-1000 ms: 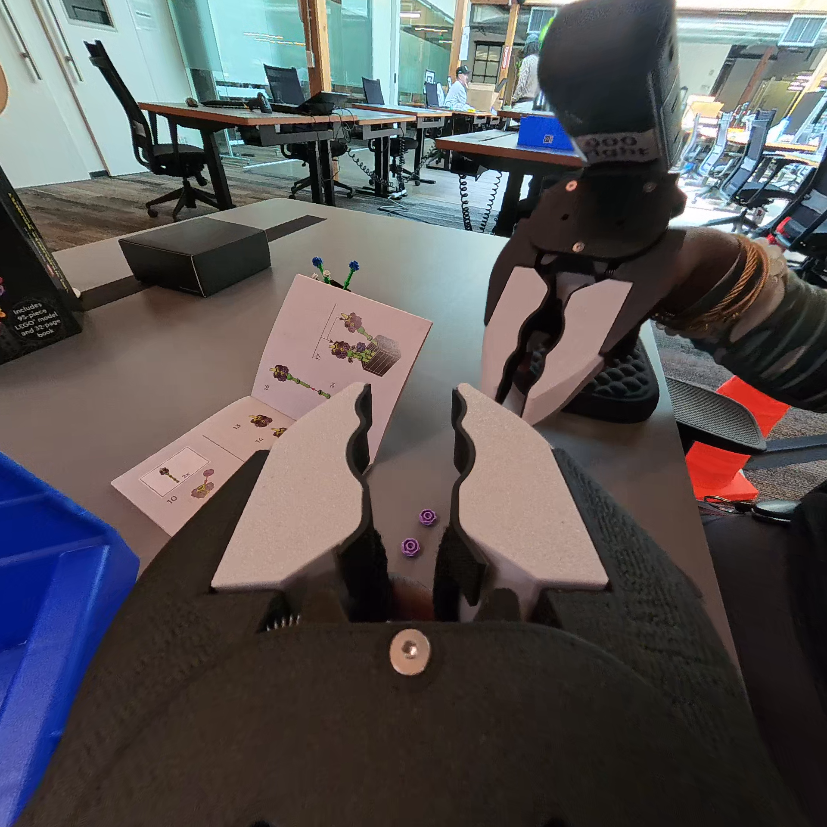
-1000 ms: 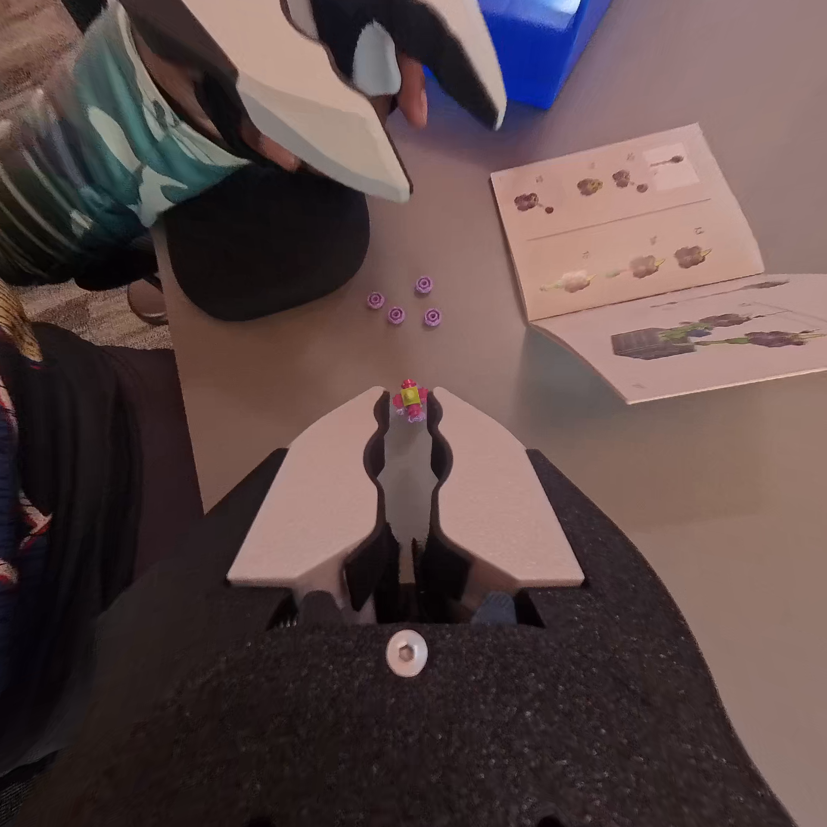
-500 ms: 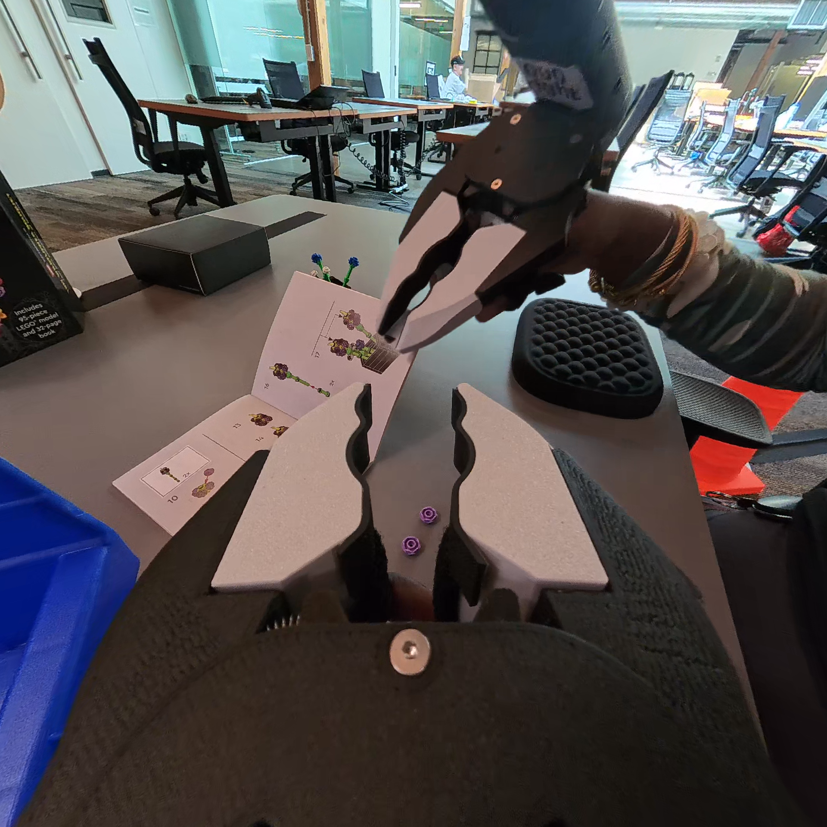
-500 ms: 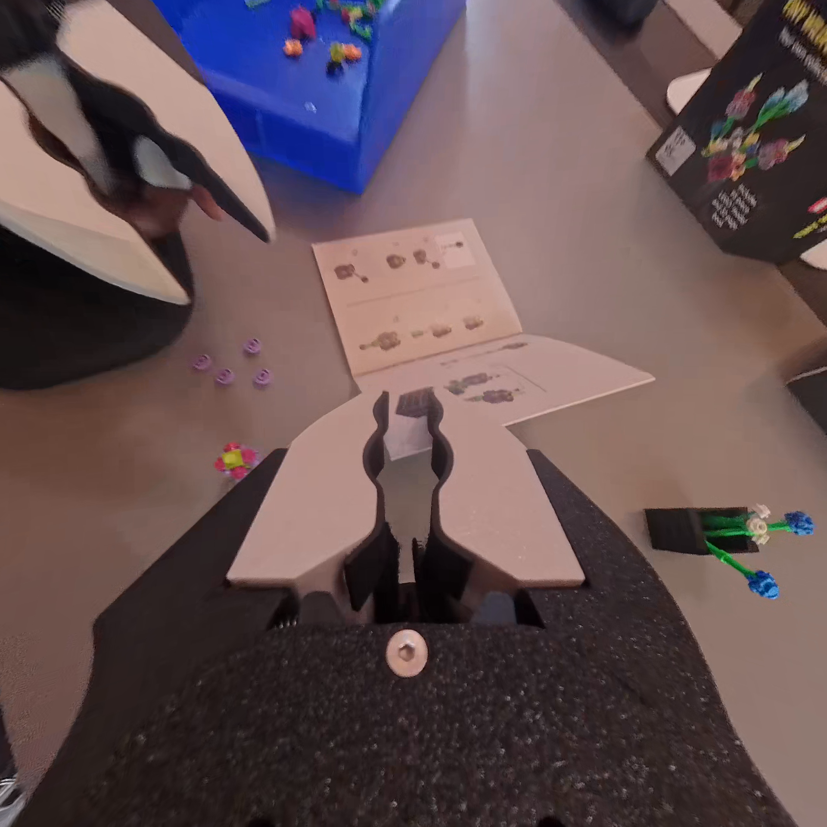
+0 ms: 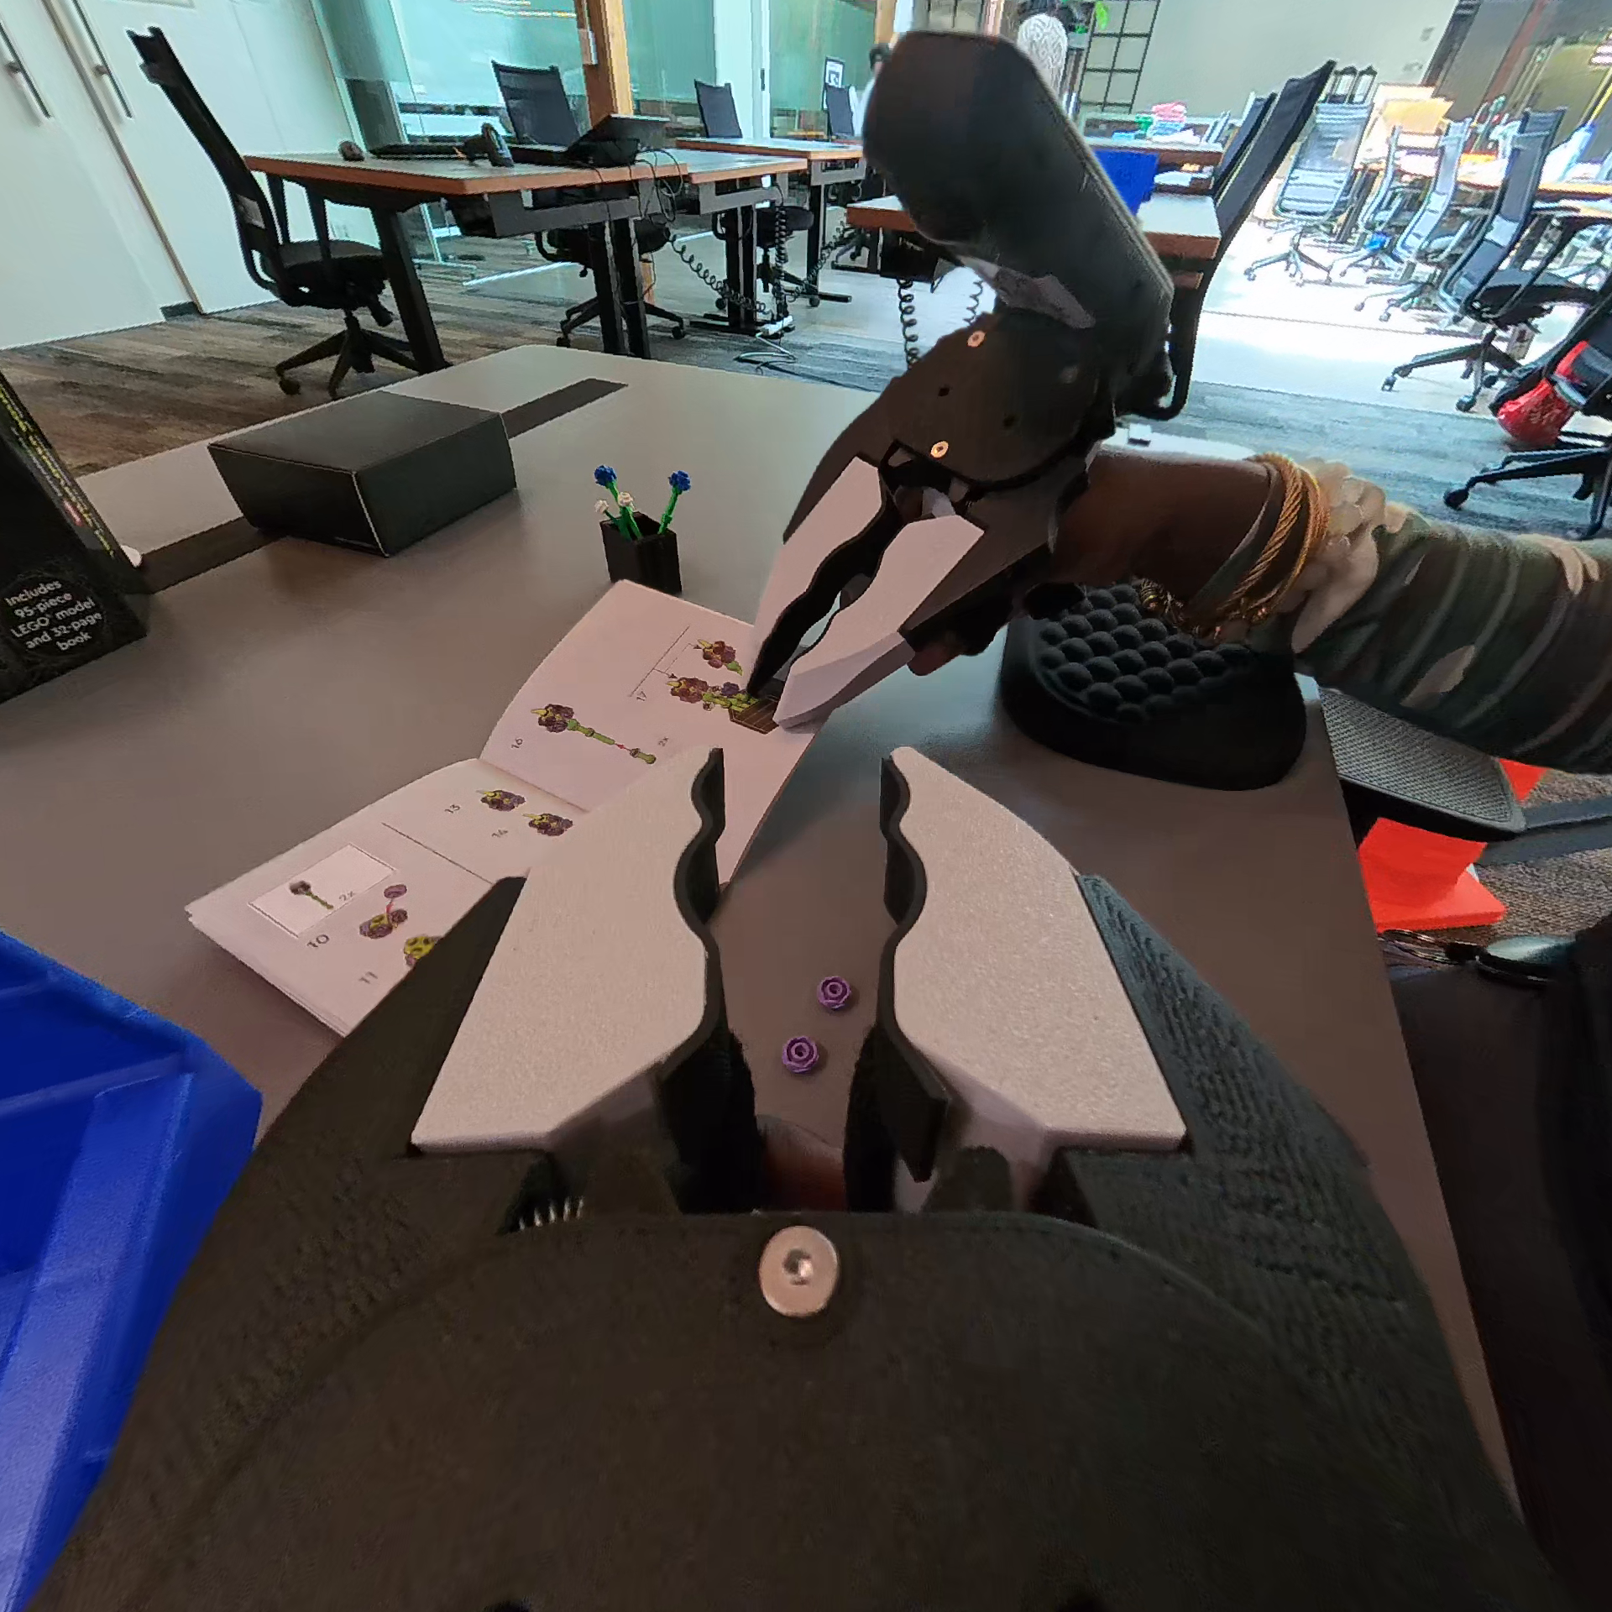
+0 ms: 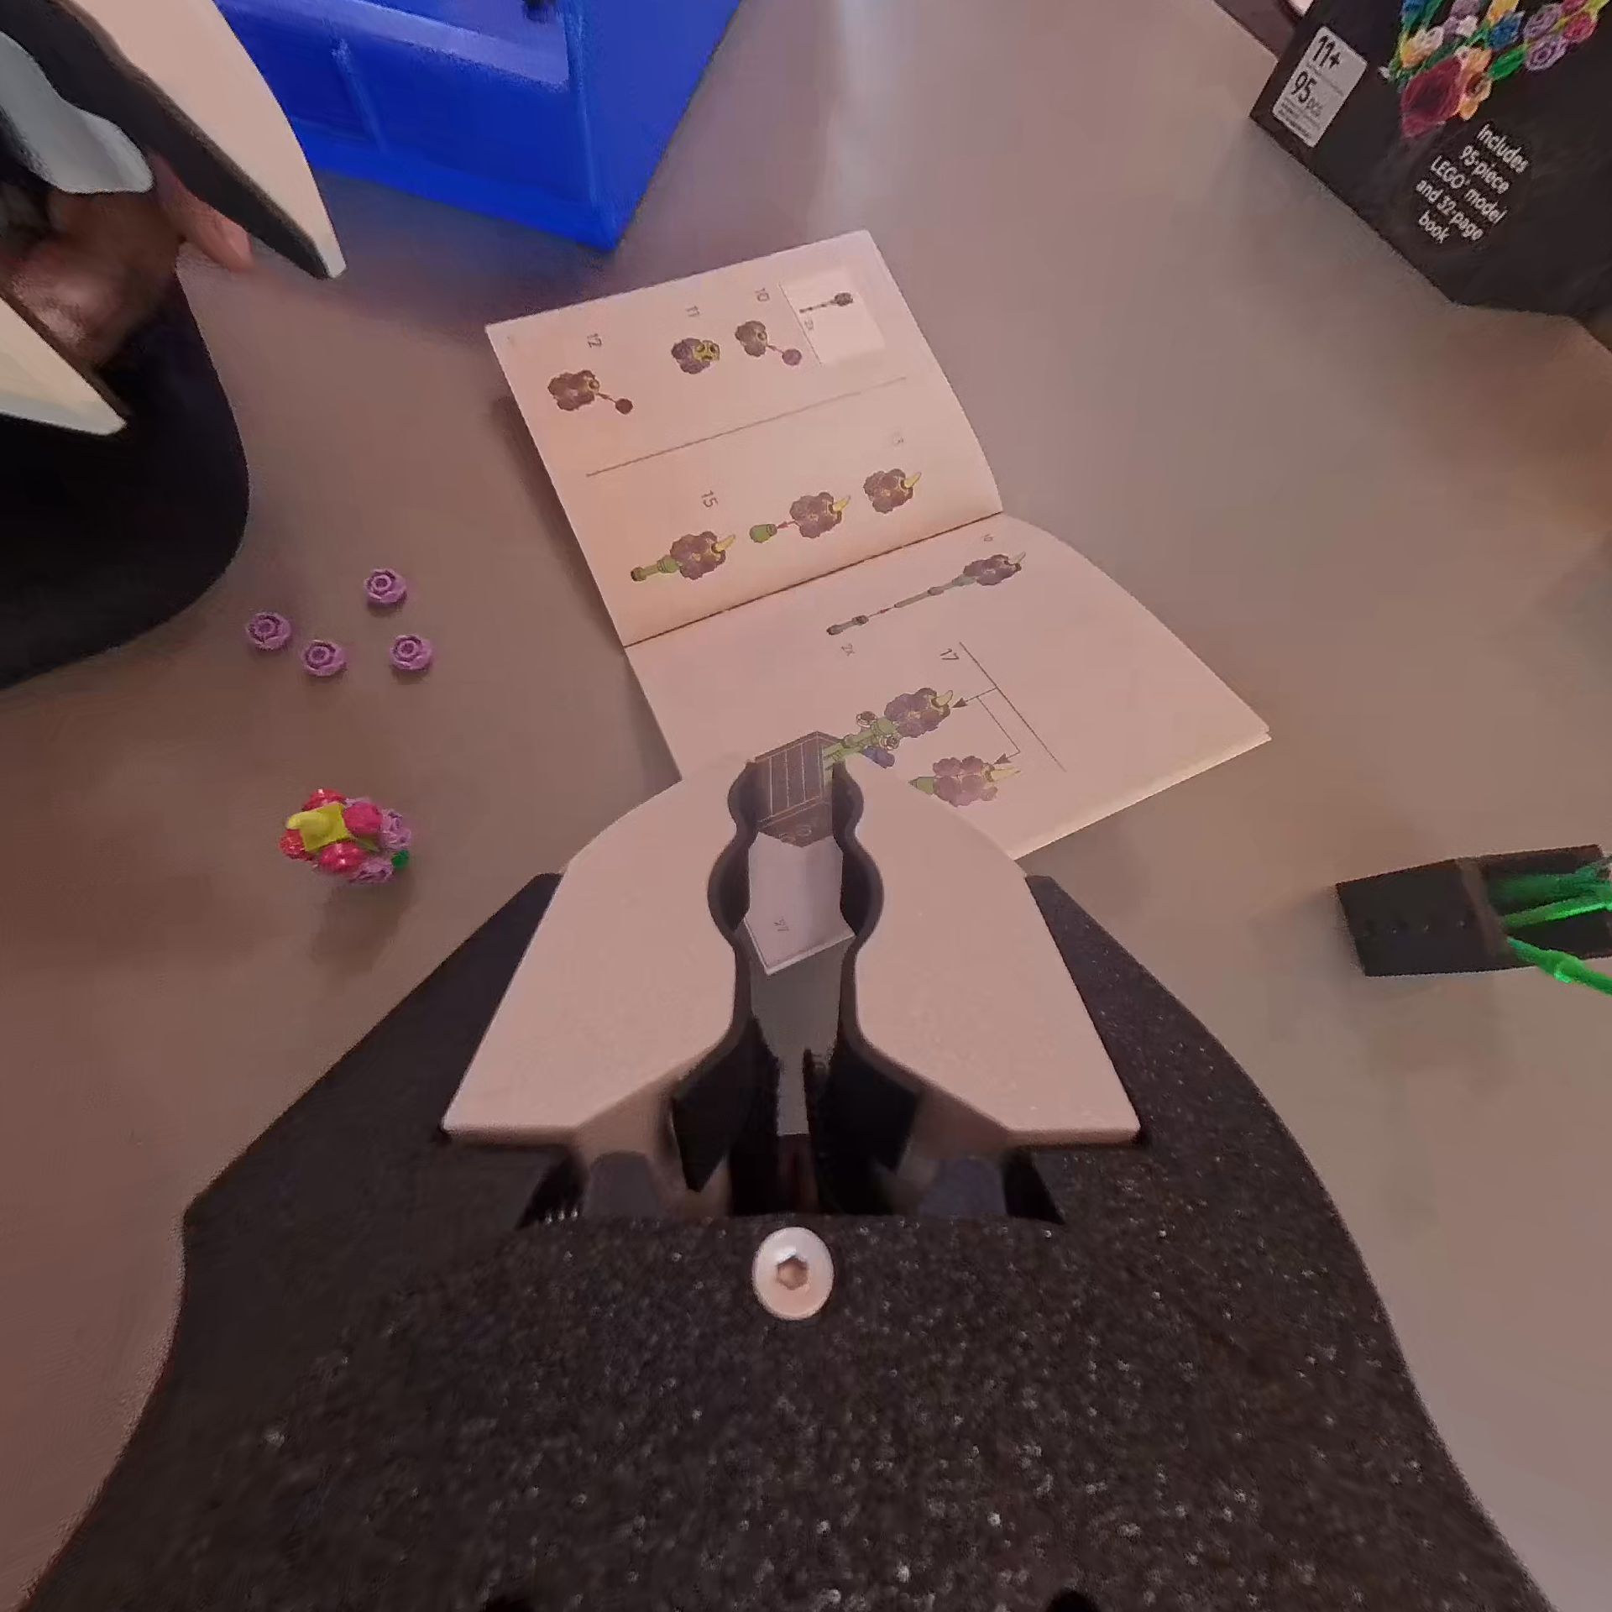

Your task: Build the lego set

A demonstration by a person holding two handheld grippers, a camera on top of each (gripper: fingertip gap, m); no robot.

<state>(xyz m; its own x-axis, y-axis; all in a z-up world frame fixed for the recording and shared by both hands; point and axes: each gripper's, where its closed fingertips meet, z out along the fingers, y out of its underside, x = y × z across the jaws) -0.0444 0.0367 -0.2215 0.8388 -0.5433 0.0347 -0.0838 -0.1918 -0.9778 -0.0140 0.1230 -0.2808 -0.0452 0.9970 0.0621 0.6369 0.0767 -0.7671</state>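
Note:
My left gripper (image 5: 798,768) is open and empty, held above the grey table (image 5: 305,680). Two purple flower studs (image 5: 835,992) show between its fingers; the right wrist view shows several of them (image 6: 385,587). A pink and yellow flower assembly (image 6: 347,835) lies on the table. My right gripper (image 6: 789,781) is empty, its jaws a narrow gap apart. Its tips rest at the near corner of the open instruction booklet (image 6: 785,419); this also shows in the left wrist view (image 5: 772,706). A black vase with blue flowers (image 5: 641,558) stands behind the booklet.
A blue parts bin (image 5: 87,1178) sits at the left, a black set box (image 5: 52,593) farther back, and a low black box (image 5: 366,471) beyond. A black honeycomb pad (image 5: 1143,689) lies at the right table edge. Desks and chairs stand behind. There is about 11 cm between the tips of the two grippers.
My right gripper let go of the pink and yellow flower assembly on the table, swung over to the booklet and came down on its page corner. My left gripper has not moved.

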